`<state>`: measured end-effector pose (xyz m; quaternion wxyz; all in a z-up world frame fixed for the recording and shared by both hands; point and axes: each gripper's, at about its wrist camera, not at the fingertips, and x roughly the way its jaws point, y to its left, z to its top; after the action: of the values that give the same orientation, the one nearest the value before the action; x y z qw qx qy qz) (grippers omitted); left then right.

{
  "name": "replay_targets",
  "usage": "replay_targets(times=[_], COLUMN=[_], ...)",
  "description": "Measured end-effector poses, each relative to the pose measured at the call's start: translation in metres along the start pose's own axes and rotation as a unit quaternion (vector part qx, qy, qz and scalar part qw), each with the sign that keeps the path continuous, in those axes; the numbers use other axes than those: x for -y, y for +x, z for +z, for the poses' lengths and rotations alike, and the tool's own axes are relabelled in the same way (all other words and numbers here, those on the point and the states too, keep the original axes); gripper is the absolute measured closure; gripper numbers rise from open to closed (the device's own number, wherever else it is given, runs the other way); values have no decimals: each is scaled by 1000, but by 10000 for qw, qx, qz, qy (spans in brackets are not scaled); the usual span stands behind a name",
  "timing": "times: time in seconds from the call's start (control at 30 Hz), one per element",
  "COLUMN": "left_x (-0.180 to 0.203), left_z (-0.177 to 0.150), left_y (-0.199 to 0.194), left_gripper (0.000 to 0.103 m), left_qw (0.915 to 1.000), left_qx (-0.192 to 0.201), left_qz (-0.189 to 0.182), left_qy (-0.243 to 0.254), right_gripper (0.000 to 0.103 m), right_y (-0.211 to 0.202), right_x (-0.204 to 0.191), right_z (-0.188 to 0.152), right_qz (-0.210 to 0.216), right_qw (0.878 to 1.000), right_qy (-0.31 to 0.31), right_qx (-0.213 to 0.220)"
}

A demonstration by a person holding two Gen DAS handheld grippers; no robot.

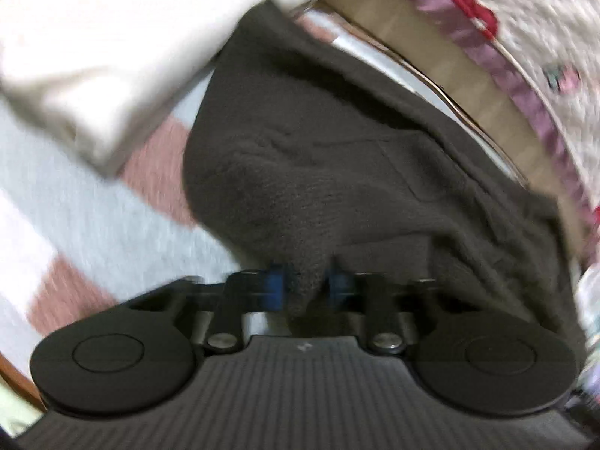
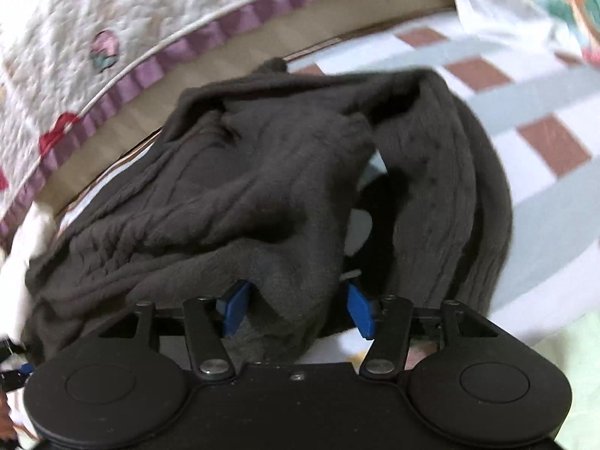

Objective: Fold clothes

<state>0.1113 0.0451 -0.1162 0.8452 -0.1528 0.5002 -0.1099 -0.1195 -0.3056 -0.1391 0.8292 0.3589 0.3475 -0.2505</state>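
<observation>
A dark brown knitted garment point(image 1: 337, 172) lies bunched on a checked bed sheet point(image 1: 93, 225). My left gripper point(image 1: 305, 285) is shut on a fold of it, the cloth pinched between the blue pads point(image 1: 273, 287). In the right wrist view the same garment point(image 2: 243, 187) is heaped and lifted toward the camera. My right gripper point(image 2: 296, 307) holds a thick wad of it between its blue pads point(image 2: 360, 311), which stand fairly wide apart around the cloth. The view is motion-blurred.
A white folded cloth point(image 1: 105, 48) lies at upper left of the left view. A quilted cover with purple trim point(image 2: 112, 37) and a cardboard-coloured edge point(image 1: 468, 75) run behind the garment. A floral white cloth point(image 2: 543, 7) lies at far right. The sheet point(image 2: 525, 112) extends to the right.
</observation>
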Motion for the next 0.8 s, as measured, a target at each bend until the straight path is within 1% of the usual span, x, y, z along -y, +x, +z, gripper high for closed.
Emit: replay_targets(times=[0.07,0.1,0.13,0.2,0.23,0.27,0.3,0.33,0.37,0.4,0.47,0.5,0.53,0.57,0.6,0.63,0.7,0.73,0.77,0.8], left_x=[12,14,10,2,-7,-15,-22,-29,-35,-41,-54,-60,-65,-67,-69,-69,-65,-64,-62,-62], left_z=[1,3,8,18,24,27,25,23,22,20,17,16,17,17,18,14,12,11,10,10], left_y=[-15,-26,-40,-69,-80,-90,-95,-100,-105,-103,-99,-96,-89,-83,-76,-73,-69,-68,-67,-68], left_gripper=[87,87,87,88,89,89,89,89,89,89,88,88,88,87,87,87,85,84,84,83], left_qw=[9980,9961,9945,9896,9881,9866,9858,9849,9840,9857,9883,9906,9921,9931,9938,9938,9942,9942,9942,9940], left_qx=[393,594,842,1337,1489,1611,1662,1714,1764,1654,1432,1225,1026,895,765,706,632,618,604,604], left_qz=[228,305,288,255,183,127,172,217,262,318,429,386,348,399,450,535,635,660,685,692], left_qy=[440,580,544,469,343,215,141,67,-7,-106,-304,-476,-627,-651,-674,-672,-589,-577,-564,-587], right_gripper=[42,59,92,93,94,94,94,94,95,101,101,101,101,101,100,97,94,88,76,52], right_y=[7,10,9,-6,-21,-40,-63,-78,-88,-99,-119,-119,-111,-102,-93,-84,-67,-58,-50,-43], right_x=[4,6,7,8,9,8,7,7,9,11,15,19,22,23,20,15,3,-4,-10,-14], right_z=[3,5,6,12,16,22,27,28,28,28,27,25,20,15,10,5,1,-1,-3,-2], right_qz=[252,397,651,1294,1739,2281,2903,3073,3017,2961,2846,2517,1995,1438,1078,814,705,692,678,674], right_qw=[9994,9985,9966,9891,9817,9703,9543,9498,9522,9543,9578,9671,9791,9883,9917,9925,9924,9923,9922,9925], right_qy=[248,380,510,688,751,753,562,369,214,58,-253,-312,-390,-500,-658,-840,-917,-928,-939,-902], right_qx=[13,15,45,105,170,299,443,464,430,395,326,180,15,-134,-247,-341,-412,-436,-459,-470])
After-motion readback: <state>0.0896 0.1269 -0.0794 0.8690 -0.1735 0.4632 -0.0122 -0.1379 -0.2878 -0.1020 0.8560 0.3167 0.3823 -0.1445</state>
